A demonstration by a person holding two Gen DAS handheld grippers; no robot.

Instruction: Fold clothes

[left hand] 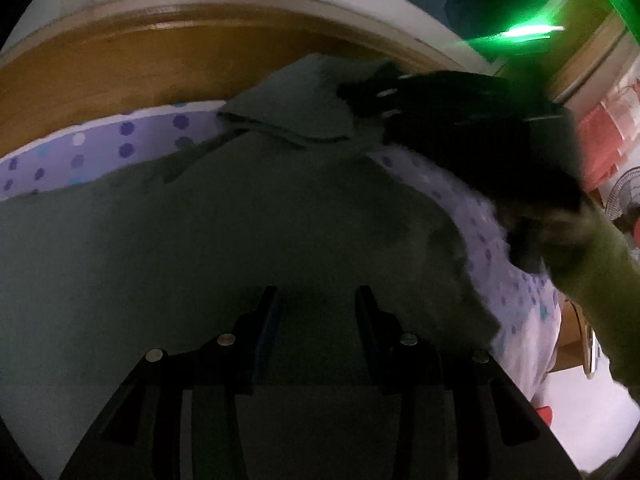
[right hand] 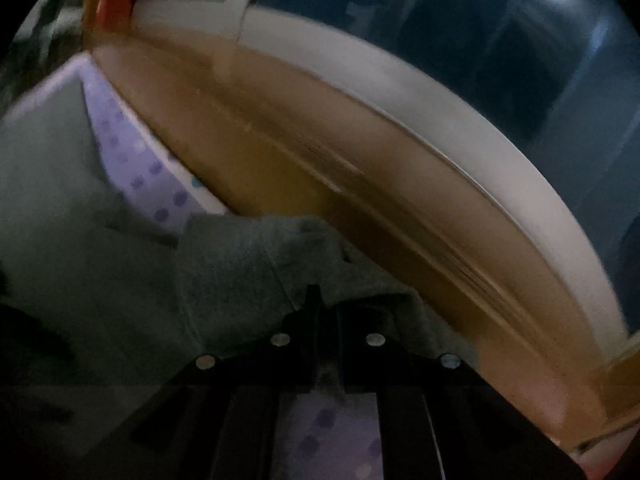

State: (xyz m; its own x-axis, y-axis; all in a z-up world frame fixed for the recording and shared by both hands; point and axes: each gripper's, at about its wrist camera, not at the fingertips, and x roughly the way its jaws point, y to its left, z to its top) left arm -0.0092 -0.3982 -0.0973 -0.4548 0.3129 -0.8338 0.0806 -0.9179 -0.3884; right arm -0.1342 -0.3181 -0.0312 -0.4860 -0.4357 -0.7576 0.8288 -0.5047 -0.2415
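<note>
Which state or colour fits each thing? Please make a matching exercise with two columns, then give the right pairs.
Things:
1. left gripper
2. right gripper
3. bed sheet
4. headboard

Descriptions:
A. brown wood
B. jaws shut on the grey garment
C. jaws open above the garment
D. lilac with purple dots

Pairs: 1-C, 2-B, 3-D, 4-A
</note>
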